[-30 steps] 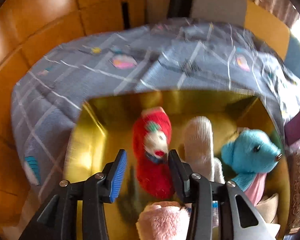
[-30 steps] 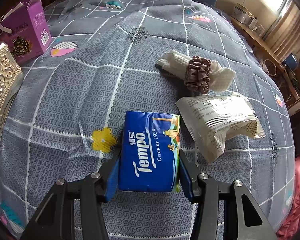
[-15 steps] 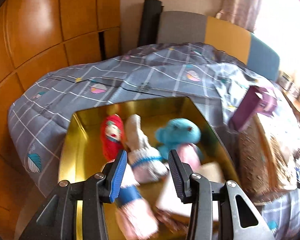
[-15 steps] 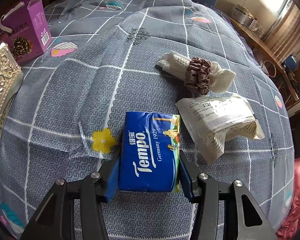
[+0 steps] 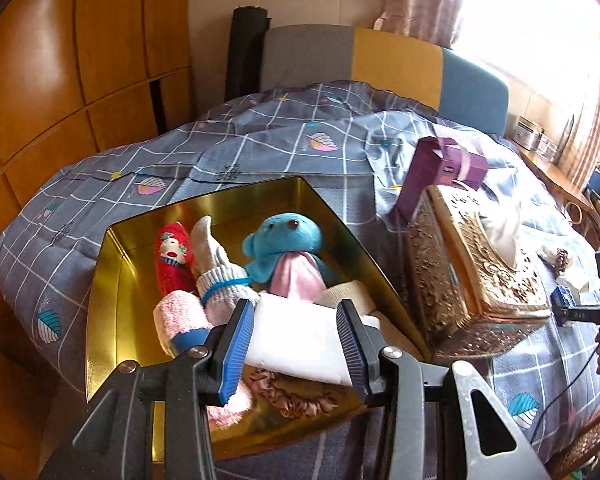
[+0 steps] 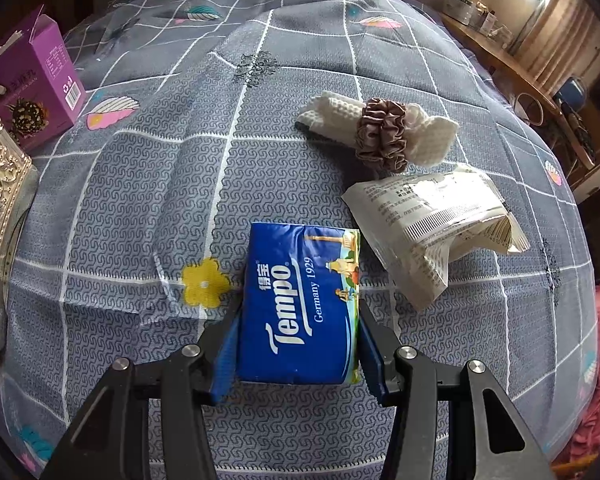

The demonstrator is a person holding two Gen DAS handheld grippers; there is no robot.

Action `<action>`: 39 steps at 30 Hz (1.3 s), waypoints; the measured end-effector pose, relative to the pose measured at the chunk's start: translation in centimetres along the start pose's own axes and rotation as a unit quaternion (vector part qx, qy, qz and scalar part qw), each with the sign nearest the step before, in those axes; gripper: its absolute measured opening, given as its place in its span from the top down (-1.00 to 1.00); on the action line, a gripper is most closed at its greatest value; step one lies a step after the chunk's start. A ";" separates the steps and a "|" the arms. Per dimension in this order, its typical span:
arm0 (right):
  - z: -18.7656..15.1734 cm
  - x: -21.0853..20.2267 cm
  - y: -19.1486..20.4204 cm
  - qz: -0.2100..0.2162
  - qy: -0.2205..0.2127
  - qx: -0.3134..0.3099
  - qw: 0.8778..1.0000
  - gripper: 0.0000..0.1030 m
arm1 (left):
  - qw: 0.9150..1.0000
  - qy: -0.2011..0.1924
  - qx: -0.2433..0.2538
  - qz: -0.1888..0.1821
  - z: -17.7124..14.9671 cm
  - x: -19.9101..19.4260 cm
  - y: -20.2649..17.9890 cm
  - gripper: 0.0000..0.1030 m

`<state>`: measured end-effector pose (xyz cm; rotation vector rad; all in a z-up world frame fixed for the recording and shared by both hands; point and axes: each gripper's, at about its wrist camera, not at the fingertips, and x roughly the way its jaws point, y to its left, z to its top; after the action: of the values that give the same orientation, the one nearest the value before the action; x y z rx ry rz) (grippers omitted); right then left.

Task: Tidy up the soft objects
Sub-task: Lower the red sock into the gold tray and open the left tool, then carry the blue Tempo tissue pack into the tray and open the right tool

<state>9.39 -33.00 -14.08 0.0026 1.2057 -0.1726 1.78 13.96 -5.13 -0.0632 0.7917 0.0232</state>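
Right gripper (image 6: pixel 298 354) pinching blue Tempo tissue pack (image 6: pixel 300 308); left gripper (image 5: pixel 296 350) spread, empty

Scrunchie (image 5: pixel 300 394) half behind tongs

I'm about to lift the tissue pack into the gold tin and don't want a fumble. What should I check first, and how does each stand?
1. Right tongs closed on tissue pack: ok.
2. Pack centred between the pads: ok.
3. Pack clear of the white packet: ok, a narrow gap shows.
4. Left tongs empty: ok.
5. Left tongs out of the tin opening: cannot tell.
6. Room in tin: not ok, nearly full; the bare floor is left of the red doll.
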 end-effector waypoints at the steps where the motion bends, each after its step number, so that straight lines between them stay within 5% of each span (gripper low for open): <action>1: 0.0 0.0 0.0 -0.003 0.000 0.002 1.000 -0.01 | 1.000 0.000 0.001 -0.003 -0.1 -0.1 -0.1 0.16; 19: 2.6 -0.7 0.5 0.000 0.013 0.066 0.998 0.00 | 0.999 0.008 0.026 -0.035 -1.2 -0.5 -0.9 0.16; 30: 11.2 -5.2 4.1 0.024 -0.036 0.041 0.998 -0.01 | 0.998 0.018 0.029 -0.044 -1.2 0.6 -0.2 0.16; 39: 17.9 -10.9 12.3 0.063 -0.115 -0.024 0.991 -0.01 | 0.998 0.028 0.026 -0.045 -1.7 1.2 0.7 0.16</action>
<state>23.84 -21.10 1.38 0.0154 0.9763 -0.0319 1.37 14.58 -7.18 -0.0495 0.8434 -0.0847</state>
